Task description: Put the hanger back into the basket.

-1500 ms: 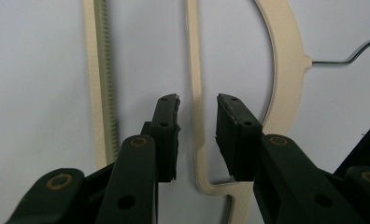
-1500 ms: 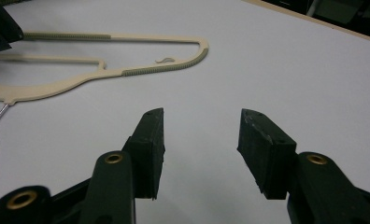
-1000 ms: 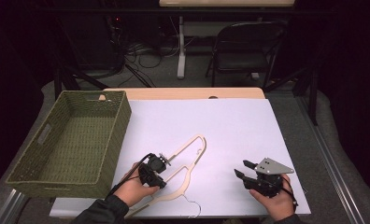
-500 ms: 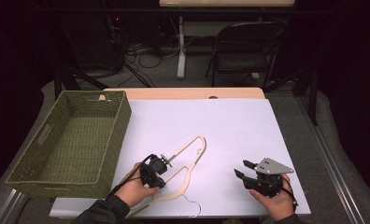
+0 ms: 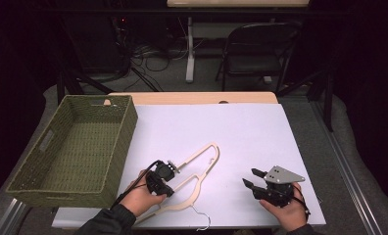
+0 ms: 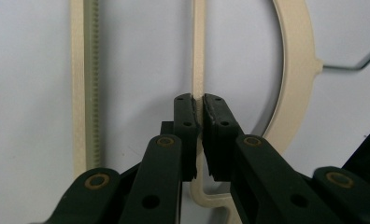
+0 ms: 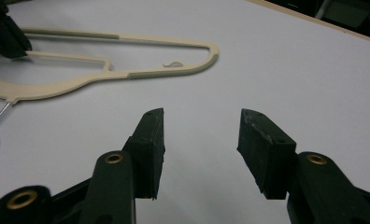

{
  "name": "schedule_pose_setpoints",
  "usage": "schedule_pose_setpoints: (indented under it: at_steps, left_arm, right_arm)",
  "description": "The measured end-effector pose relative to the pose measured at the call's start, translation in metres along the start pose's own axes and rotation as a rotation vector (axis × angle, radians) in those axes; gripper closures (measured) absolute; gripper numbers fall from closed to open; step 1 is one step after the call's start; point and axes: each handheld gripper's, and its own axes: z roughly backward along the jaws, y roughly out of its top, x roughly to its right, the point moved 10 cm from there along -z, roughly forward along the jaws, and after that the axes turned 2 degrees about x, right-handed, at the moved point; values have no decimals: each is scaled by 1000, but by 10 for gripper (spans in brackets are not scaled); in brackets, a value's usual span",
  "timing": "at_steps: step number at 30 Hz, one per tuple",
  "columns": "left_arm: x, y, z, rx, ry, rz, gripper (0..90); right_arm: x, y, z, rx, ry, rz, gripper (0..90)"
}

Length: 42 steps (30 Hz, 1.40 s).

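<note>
**Hanger pinched at the near edge, basket waiting**

Hanger [image 5: 194, 171] is the business here: a cream plastic one with a wire hook, lying flat on the white table [image 5: 241, 132] close to its near edge, left of the middle, its hook pointing toward the person. Starting from the left, a woven green basket [image 5: 118, 147] sits along the table's left edge, open and with nothing in it that I can make out. Just right of it, the left gripper [image 5: 163, 177] is down on the hanger; in the left gripper view its jaws are squeezed onto the thin inner bar [image 6: 198, 60], with the ribbed lower bar off to one side and the curved shoulder to the other. So the grasp looks made, and the lift has not begun, as the hanger rests on the table.

Farther right, well apart from the hanger, the right gripper [image 5: 253, 178] rests near the table's near right corner, jaws spread wide around nothing, pointed toward the hanger.

My guess is the hanger goes into the basket next. That calls for a clean lift and a carry to the left over the basket's wall. The held bar is thin and off-centre, so the hanger may swing or twist in the jaws.
</note>
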Motion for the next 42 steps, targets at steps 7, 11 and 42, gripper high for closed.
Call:
schedule_pose_setpoints:
  at_steps: [7,11,42]
  left_arm:
    - [5,8,6,27,-28,-4,849]
    - [8,13,9,42,-48,-7,850]
    - [19,33,18,115,-115,-28,854]
  right_arm:
    - [-22,2,-10,-27,61,128,508]
    - [-34,2,-16,-38,89,202,510]
    - [-81,-7,-64,-149,158,516,507]
